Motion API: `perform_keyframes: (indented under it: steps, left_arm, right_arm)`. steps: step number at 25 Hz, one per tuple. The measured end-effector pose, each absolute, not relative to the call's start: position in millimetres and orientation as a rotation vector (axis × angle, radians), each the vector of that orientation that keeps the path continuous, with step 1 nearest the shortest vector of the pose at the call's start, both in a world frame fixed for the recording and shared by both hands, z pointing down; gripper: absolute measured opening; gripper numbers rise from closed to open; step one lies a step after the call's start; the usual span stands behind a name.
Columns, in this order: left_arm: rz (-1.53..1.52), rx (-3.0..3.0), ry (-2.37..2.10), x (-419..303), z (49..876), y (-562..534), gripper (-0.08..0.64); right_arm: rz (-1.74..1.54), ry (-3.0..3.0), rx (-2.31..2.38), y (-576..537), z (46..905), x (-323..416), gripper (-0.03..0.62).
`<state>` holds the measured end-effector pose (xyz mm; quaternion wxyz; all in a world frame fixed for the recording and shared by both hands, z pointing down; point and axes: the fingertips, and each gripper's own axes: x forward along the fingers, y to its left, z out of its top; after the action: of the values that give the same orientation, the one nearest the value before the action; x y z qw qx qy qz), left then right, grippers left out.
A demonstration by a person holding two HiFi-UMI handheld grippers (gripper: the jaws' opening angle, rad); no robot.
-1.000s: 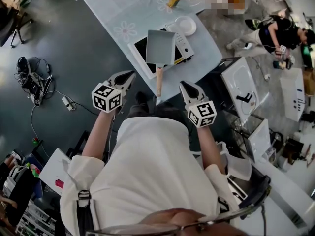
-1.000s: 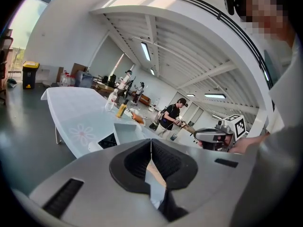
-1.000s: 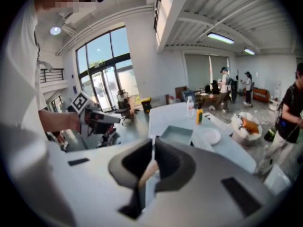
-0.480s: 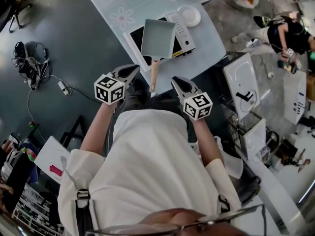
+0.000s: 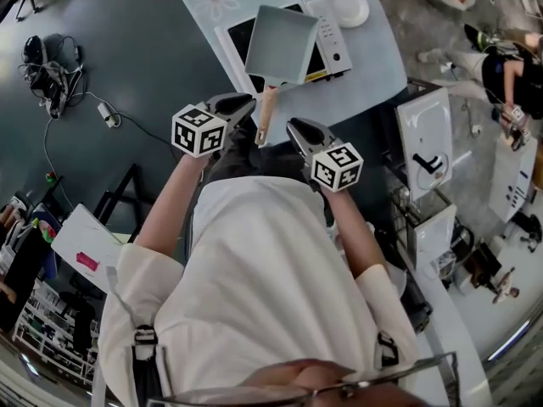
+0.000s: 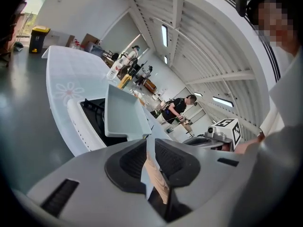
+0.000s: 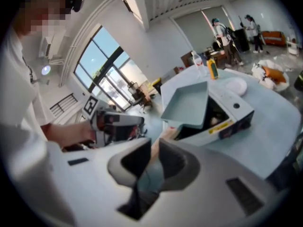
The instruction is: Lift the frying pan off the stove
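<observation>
A square pale-green frying pan (image 5: 282,44) sits on a white stove with a black top (image 5: 335,45) near the table's front edge. Its wooden handle (image 5: 265,113) sticks out over the edge toward me. My left gripper (image 5: 248,103) is just left of the handle. Its jaws have just been opening to a narrow slit, through which the left gripper view shows the handle (image 6: 154,176) and, beyond it, the pan (image 6: 120,115). Nothing is pinched. My right gripper (image 5: 292,126) is just right of the handle end, its jaws a slit apart on nothing. It faces the pan (image 7: 187,103).
The pale blue table (image 5: 373,79) carries a white dish (image 5: 348,5) behind the stove. Cables (image 5: 51,66) lie on the dark floor to the left. White equipment (image 5: 424,142) stands to the right. A yellow bottle (image 7: 212,68) and people are far behind.
Both grippers have come down and closed in on the pan's handle from either side. The left jaws have parted slightly.
</observation>
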<state>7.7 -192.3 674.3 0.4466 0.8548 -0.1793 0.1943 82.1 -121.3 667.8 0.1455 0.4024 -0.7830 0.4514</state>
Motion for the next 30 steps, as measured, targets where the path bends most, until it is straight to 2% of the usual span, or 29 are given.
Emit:
perform_keyframes:
  steps: [10, 16, 30]
  left_arm:
    - [0.536, 1.976, -0.393, 18.1, 718.8, -179.8, 0.152]
    - [0.540, 1.887, -0.325, 28.0, 734.7, -171.6, 0.227]
    - [0.563, 1.772, -0.185, 53.5, 755.2, -161.6, 0.275]
  right_arm:
    - [1.492, -2.235, 1.013, -116.5, 705.2, 59.6, 0.138]
    - [1.617, -2.217, 0.951, -117.4, 721.0, 47.4, 0.194]
    - [1.706, -2.230, 0.731, -120.1, 737.7, 20.0, 0.230]
